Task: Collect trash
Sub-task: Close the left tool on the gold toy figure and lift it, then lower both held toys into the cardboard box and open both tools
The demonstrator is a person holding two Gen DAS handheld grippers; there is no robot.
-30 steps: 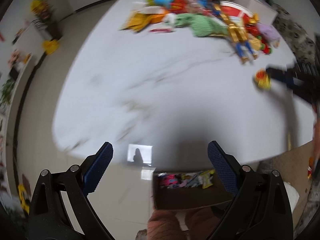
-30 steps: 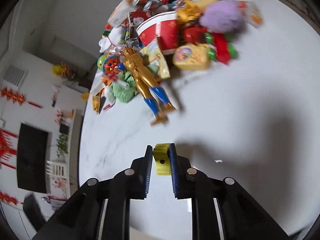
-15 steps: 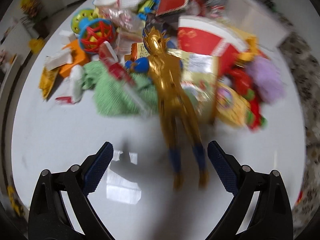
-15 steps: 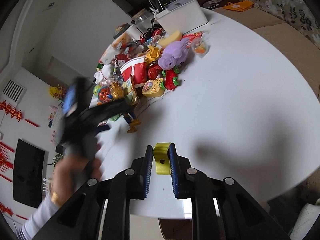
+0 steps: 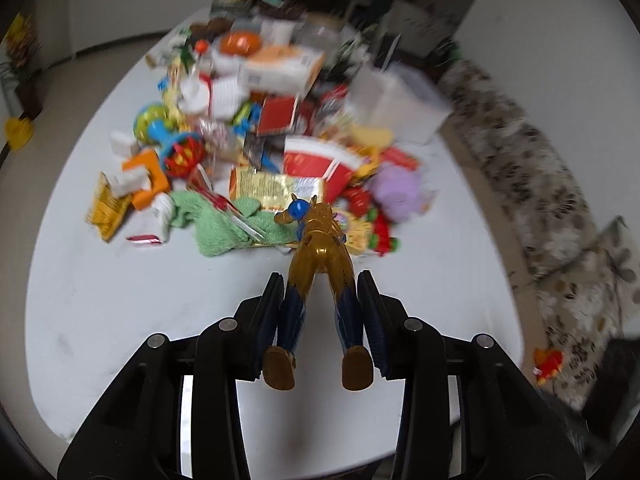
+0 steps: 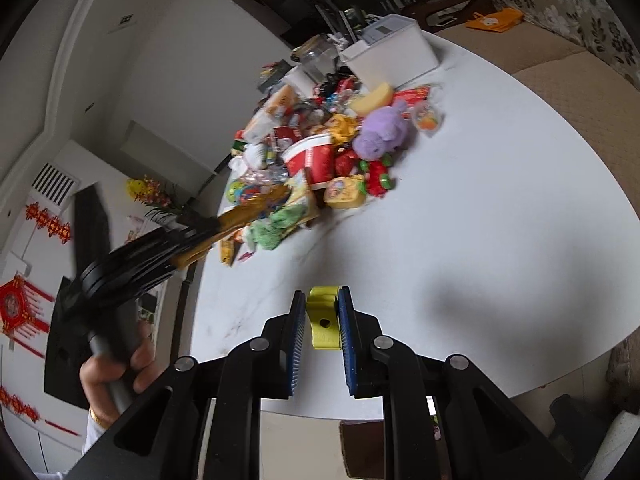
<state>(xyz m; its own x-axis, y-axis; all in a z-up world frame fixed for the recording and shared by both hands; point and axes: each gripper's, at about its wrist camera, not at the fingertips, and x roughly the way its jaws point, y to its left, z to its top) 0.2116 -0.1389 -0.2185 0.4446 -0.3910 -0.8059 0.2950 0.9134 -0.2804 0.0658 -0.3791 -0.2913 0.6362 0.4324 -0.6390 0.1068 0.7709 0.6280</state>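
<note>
A gold and blue toy figure (image 5: 320, 248) hangs head-first over the white table (image 5: 120, 300), near the pile of trash and toys. My left gripper (image 5: 320, 280) is closing its jaws on the figure's blue legs, and both pads press against them. In the right wrist view the left gripper (image 6: 200, 232) holds the figure (image 6: 248, 210) above the table's left side, with a person's hand (image 6: 108, 376) on its handle. My right gripper (image 6: 321, 296) is shut on a small yellow plastic piece (image 6: 323, 320) above the table's near edge.
The pile holds a red paper cup (image 5: 316, 160), a green cloth (image 5: 220, 224), a purple plush (image 5: 396, 192), wrappers and a white box (image 5: 396, 108). A cardboard box (image 6: 364, 448) sits on the floor below the table edge. A patterned sofa (image 5: 540, 184) stands to the right.
My left gripper swung from the table edge to the pile, closed on the gold figure's legs and lifted it. My right gripper pulled back from the pile, still holding the yellow piece.
</note>
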